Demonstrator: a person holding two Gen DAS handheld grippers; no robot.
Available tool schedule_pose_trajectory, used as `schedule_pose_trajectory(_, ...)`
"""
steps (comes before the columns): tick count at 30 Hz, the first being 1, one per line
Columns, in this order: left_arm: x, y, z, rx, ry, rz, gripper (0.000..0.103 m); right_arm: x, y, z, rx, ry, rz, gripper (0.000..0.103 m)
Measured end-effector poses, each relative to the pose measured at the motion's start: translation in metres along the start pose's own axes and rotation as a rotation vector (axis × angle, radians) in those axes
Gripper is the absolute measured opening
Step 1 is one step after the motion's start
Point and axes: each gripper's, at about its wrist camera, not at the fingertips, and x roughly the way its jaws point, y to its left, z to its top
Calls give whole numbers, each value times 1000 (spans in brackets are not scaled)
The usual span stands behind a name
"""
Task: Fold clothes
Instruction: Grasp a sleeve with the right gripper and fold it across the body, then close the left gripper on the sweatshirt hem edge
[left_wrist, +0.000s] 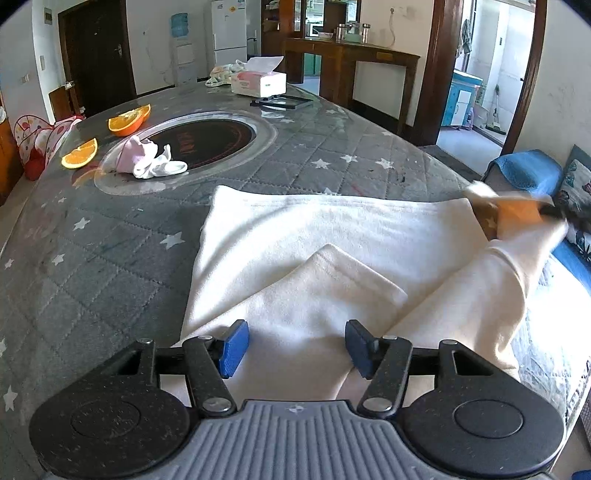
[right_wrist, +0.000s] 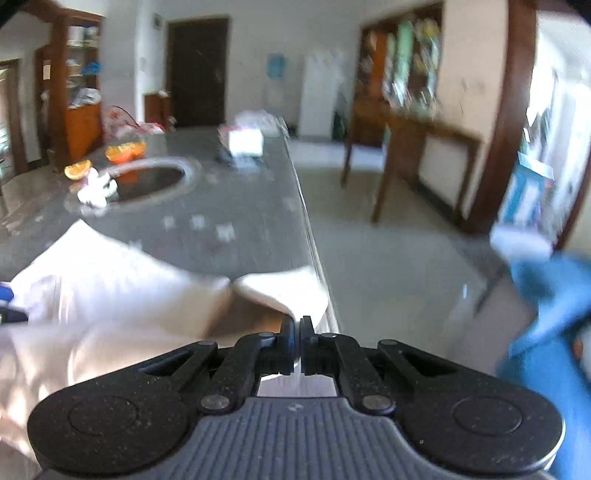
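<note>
Grey star-quilted table (left_wrist: 122, 236) in a living room, a cream garment (left_wrist: 295, 236) spread across its near end.

Left gripper (left_wrist: 297, 347) hovers over the cloth, blue-padded fingers (left_wrist: 233, 347) spread and holding nothing; one sleeve lies folded across the body. Right gripper (right_wrist: 297, 339), in a blurred view, appears pinched on a lifted edge of the garment near the table's right edge. Orange slices (left_wrist: 129, 119) and small socks (left_wrist: 151, 160) sit farther back.
</note>
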Motion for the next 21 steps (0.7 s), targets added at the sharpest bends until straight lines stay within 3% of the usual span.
schedule_pose_trajectory(4, 2, 0, -1, 5, 4, 3, 62, -1, -20, -29, 116, 68, -23, 17)
schedule_pose_trajectory(6, 1, 0, -2, 9, 3, 4, 62, -4, -29, -34, 163, 72, -14, 18)
schedule_pose_trajectory(10, -1, 0, -1, 9, 0, 9, 62, -17, -25, -26, 115, 5, -26, 22)
schedule_pose_trajectory(14, -5, -2, 0, 11, -8, 14, 62, -24, -11, -15, 44, -69, 18, 22)
schedule_pose_trajectory(21, -11, -4, 3, 28, -28, 12, 62, -10, 2, -19, 7, -19, 81, 22)
